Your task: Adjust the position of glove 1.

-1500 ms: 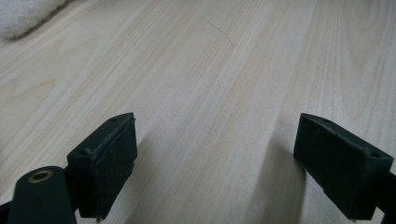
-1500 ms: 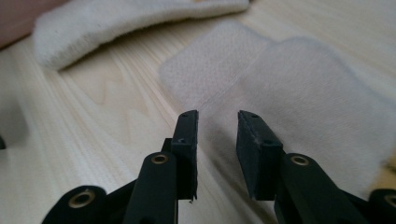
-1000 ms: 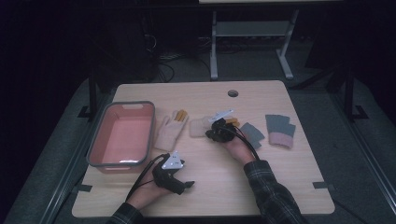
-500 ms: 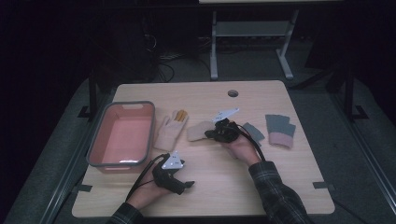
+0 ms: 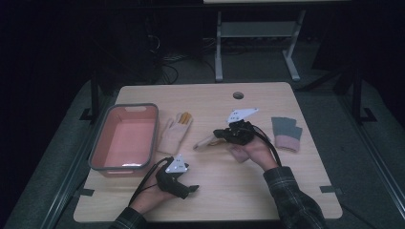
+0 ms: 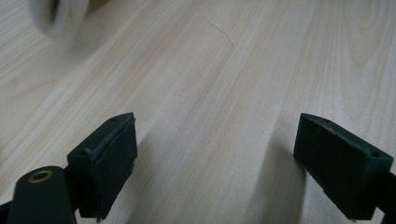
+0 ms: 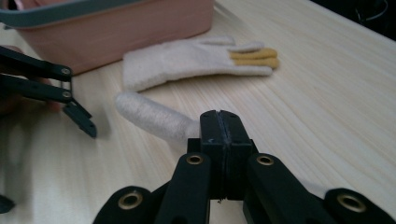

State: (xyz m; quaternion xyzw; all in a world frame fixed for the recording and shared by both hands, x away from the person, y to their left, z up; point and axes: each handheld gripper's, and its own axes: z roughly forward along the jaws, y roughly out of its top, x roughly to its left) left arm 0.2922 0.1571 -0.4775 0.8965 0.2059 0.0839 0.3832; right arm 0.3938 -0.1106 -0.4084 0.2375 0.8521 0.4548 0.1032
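1. Cream glove (image 7: 154,119) is the thing getting handled here. It's hanging out of the right gripper (image 7: 219,123), whose two black pads are pressed flat together on the fabric, so that tool is clamped on the glove. From the right gripper view a fuzzy cream tube of it is sticking out to the left of the jaws, just above the wooden table (image 7: 327,84).
2. From the high view, the right gripper (image 5: 224,136) is sitting over the middle of the table (image 5: 286,191), with the cream glove (image 5: 206,141) poking out toward the left and drooping down toward the tabletop. Can't really tell if its far tip is touching the wood or not.
3. Second glove (image 5: 174,131), cream with yellow fingertips, is lying flat just beside the pink bin (image 5: 98,152), between the bin and the held one. In the right gripper view that same second glove (image 7: 187,60) is lying right in front of the pink bin (image 7: 116,28).
4. Left gripper (image 5: 188,190) is resting near the front edge of the table, close to the bin's near corner. In the left gripper view its jaws are standing wide apart with bare wood between them, so it's open and holding nothing (image 6: 215,154).
5. Grey and pink mitten (image 5: 286,133) is lying off to the right of the right hand (image 5: 248,150), well apart from the other gloves.
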